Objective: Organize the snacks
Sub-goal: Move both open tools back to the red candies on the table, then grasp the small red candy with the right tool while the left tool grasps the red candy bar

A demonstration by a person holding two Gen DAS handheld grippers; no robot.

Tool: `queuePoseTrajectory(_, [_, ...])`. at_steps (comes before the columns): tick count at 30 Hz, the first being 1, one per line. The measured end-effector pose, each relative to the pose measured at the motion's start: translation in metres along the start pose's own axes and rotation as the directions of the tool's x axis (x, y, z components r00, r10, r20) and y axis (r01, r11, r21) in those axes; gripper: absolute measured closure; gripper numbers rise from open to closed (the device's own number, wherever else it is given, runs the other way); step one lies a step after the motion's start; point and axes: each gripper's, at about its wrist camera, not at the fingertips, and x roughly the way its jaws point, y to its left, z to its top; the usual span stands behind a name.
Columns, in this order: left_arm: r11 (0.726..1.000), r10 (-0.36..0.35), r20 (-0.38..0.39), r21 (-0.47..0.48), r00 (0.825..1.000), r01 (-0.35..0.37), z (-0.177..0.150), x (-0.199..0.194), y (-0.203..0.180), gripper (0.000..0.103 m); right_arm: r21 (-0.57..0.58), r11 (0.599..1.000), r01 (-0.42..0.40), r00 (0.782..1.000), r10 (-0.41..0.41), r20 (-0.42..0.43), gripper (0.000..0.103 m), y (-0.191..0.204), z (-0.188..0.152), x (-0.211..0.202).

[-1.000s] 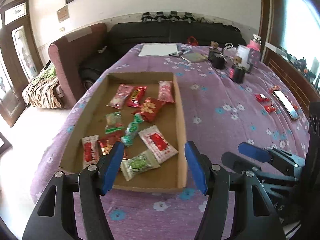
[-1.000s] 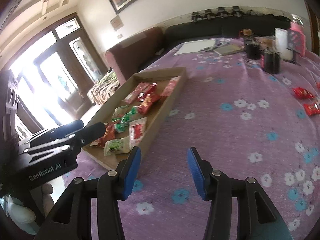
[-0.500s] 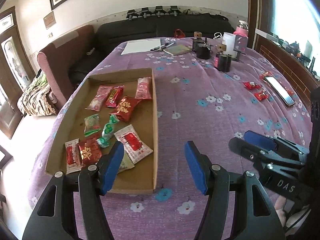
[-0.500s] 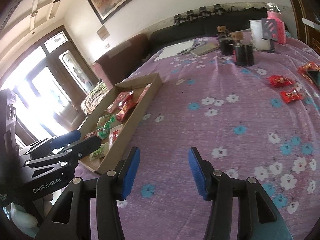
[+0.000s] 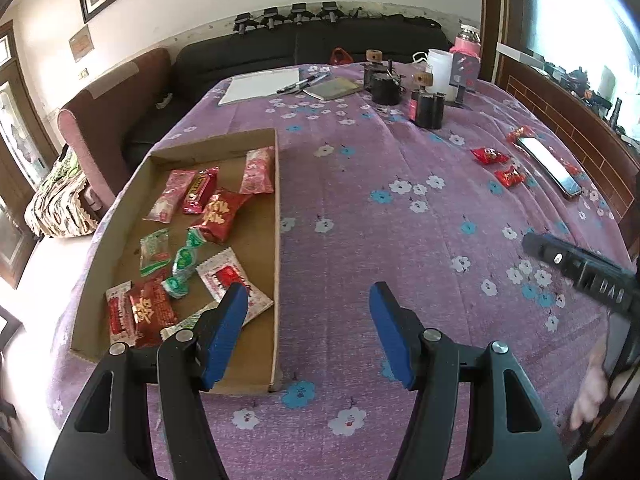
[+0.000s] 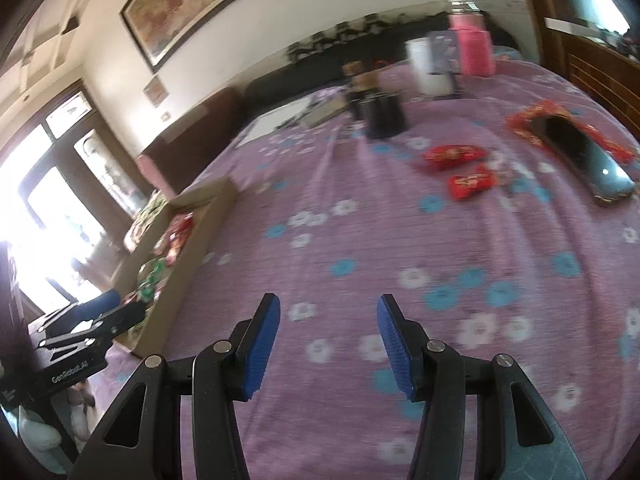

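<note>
Right gripper (image 6: 328,344) empty, spread apart, now nearer red snacks (image 6: 472,180); left gripper (image 5: 308,332) likewise apart, shifted right of tray (image 5: 276,240)

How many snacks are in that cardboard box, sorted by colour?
Pink packets: 2
Red packets: 4
Green packets: 3
White packet with red print: 1
Total: 10

the left gripper (image 5: 306,332) hangs level, its jaws spread wide and empty. the right gripper (image 6: 328,344) does likewise, jaws parted.
</note>
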Motion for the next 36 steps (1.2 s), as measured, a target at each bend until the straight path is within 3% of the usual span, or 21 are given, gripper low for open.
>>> queuePoseTrajectory(13, [0.999,-0.037,-0.033,0.019,0.999,0.038,0.007,0.012,-0.011,0.041,0.072,0.990,0.118,0.991,-0.123,0.062,0.050,-0.057,0.023,-0.029])
queuePoseTrajectory(17, [0.992,-0.128,-0.058,-0.013,0.990,0.127,0.009,0.014,-0.011,0.041,0.085,0.984,0.158,0.984,-0.165,0.074,0.049,-0.069,0.031,-0.035])
queuePoseTrajectory(20, [0.988,-0.151,-0.050,-0.027,0.987,0.150,0.009,0.014,-0.010,0.041,0.101,0.976,0.190,0.977,-0.198,0.074,0.048,-0.079,0.037,-0.034])
queuePoseTrajectory(24, [0.989,-0.144,-0.045,-0.031,0.989,0.143,0.010,0.015,-0.013,0.041,0.112,0.971,0.209,0.974,-0.218,0.068,0.048,-0.088,0.054,-0.023])
queuePoseTrajectory(31, [0.990,-0.138,-0.046,-0.019,0.989,0.138,0.011,0.015,-0.016,0.041,0.211,0.968,0.133,0.991,-0.136,0.001,0.047,-0.100,0.081,0.025])
queuePoseTrajectory(36, [0.986,-0.163,-0.043,-0.030,0.986,0.162,0.015,0.015,-0.015,0.041,0.209,0.962,0.177,0.984,-0.171,-0.047,0.048,-0.099,0.090,0.059])
